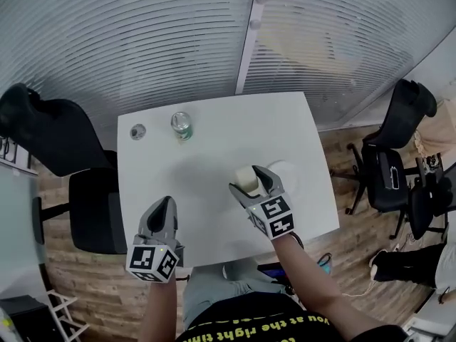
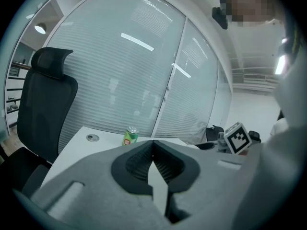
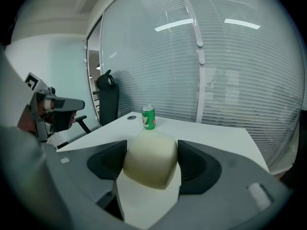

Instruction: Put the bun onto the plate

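Note:
A pale, rounded bun [image 1: 246, 179] is squeezed between the jaws of my right gripper [image 1: 251, 178], which is shut on it above the table's right half. In the right gripper view the bun [image 3: 149, 159] fills the gap between the dark pads [image 3: 108, 163]. The white plate [image 1: 289, 174] lies on the table just right of the bun, partly hidden by the gripper. My left gripper [image 1: 163, 214] hovers at the table's near edge, left of the bun. Its jaws [image 2: 153, 152] are shut with nothing between them.
A green drink can [image 1: 181, 125] stands at the far side of the white table [image 1: 214, 155], with a small round grommet [image 1: 137, 131] to its left. Black office chairs [image 1: 50, 137] stand left and right of the table. A glass wall with blinds runs behind.

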Tool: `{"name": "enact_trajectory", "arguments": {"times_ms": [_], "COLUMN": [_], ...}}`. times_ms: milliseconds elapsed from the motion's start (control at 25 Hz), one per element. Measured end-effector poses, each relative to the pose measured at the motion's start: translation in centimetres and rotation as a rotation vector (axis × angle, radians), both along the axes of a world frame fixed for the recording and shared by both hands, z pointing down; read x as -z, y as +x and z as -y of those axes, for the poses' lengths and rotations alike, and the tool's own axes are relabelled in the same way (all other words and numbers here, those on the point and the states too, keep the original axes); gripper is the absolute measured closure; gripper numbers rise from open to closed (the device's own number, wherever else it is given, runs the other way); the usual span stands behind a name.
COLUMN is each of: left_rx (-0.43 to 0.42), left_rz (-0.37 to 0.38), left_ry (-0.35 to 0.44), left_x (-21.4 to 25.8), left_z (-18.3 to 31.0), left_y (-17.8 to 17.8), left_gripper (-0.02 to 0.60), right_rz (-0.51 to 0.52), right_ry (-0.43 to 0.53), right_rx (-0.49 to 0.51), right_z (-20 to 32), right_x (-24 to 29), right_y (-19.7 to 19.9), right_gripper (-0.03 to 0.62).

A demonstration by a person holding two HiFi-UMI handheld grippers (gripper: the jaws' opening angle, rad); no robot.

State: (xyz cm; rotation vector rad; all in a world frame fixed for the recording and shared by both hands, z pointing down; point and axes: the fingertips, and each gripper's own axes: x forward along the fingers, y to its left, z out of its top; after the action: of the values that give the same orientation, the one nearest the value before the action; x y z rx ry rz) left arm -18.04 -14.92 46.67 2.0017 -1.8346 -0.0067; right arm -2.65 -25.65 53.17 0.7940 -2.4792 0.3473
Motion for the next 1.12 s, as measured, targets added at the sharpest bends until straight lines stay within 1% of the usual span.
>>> {"name": "enact_trajectory", "arguments": {"times_ms": [360,1120], "left_rx": [-0.086,-0.287], "left_rz": [0.001,0.005], "left_ry": [0.032,0.034], "left_x": [1.0,1.4], "left_z": [1.2,4.4], "left_y": [2.9,12.2], "left_gripper": [0.581,0.581], "right_rz": [0.032,0.031], "right_ry": [0.048,0.066], "right_rx": [-0.054,-0.256], "right_z": [0.6,2.0], "right_x": [3.6,4.6], "right_y": [2.6,13.8], "right_gripper": [0.255,0.256]}}
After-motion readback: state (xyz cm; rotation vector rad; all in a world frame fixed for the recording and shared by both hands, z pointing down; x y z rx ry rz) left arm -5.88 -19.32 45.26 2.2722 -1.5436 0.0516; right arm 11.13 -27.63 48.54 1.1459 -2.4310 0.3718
